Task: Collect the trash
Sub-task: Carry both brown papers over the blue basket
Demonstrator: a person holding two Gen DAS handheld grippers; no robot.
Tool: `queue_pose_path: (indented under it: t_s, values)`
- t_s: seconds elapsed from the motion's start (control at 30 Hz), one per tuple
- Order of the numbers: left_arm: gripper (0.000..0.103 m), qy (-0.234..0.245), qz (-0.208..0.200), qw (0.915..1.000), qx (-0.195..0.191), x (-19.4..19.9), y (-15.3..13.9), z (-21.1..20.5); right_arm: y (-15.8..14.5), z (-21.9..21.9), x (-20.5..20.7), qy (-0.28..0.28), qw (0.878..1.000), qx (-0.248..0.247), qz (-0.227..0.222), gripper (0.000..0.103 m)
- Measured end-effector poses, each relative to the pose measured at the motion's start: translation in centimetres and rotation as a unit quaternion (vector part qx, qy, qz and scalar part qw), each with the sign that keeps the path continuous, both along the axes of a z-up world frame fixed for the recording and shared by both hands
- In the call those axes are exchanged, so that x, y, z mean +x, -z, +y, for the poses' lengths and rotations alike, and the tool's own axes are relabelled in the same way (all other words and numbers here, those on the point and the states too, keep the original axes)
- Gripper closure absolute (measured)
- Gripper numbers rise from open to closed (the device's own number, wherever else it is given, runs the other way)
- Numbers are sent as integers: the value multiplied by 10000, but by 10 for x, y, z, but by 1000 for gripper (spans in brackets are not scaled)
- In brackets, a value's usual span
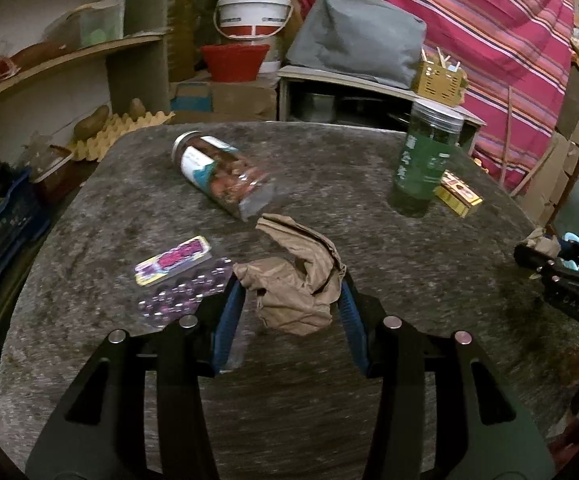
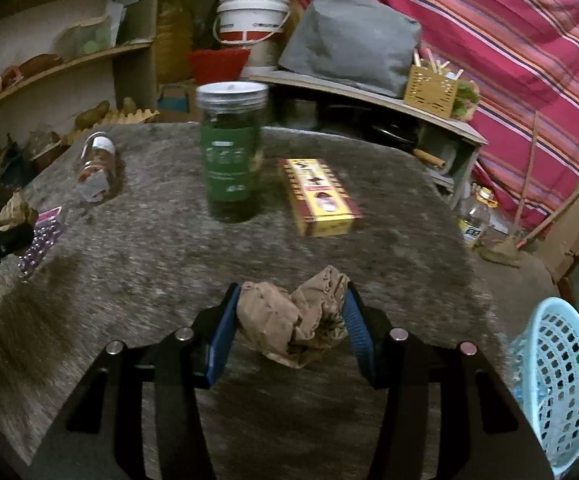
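Observation:
In the left wrist view my left gripper [image 1: 291, 286] is shut on a crumpled brown paper wad [image 1: 295, 284], held a little above the grey table [image 1: 289, 400]. My right gripper [image 2: 289, 302] is shut on a second crumpled brown paper wad [image 2: 293, 328], its blue pads pressing both sides. From the left wrist view the right gripper [image 1: 561, 264] shows at the right edge with brown paper in it. The left gripper and its paper [image 2: 13, 212] appear at the left edge of the right wrist view. A light blue perforated basket [image 2: 561, 384] stands at the lower right, beside the table.
On the table lie a clear jar on its side [image 1: 221, 172], an upright green jar [image 2: 231, 152], a yellow-red box [image 2: 321, 198], a pink card [image 1: 173, 260] and a purple blister pack [image 1: 185, 296]. Shelves, a white bucket [image 1: 253, 12] and a striped cloth [image 1: 489, 40] stand behind.

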State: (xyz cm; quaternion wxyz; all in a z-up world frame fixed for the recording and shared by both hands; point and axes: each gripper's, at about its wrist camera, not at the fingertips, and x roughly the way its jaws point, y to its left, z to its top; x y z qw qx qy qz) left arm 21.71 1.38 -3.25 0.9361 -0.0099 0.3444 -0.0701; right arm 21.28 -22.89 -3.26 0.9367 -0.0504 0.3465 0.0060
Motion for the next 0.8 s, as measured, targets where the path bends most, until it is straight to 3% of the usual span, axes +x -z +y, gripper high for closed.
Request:
queue_pose_path:
  t_s: [0.27, 0.8]
  values:
    - [58, 221, 41, 9997, -11, 6, 0, -35, -11, -46, -16, 316, 9994, 91, -130, 52]
    - [58, 734, -291, 9967, 201, -3, -16, -127, -21, -146, -60, 1010, 9938, 250, -391, 52]
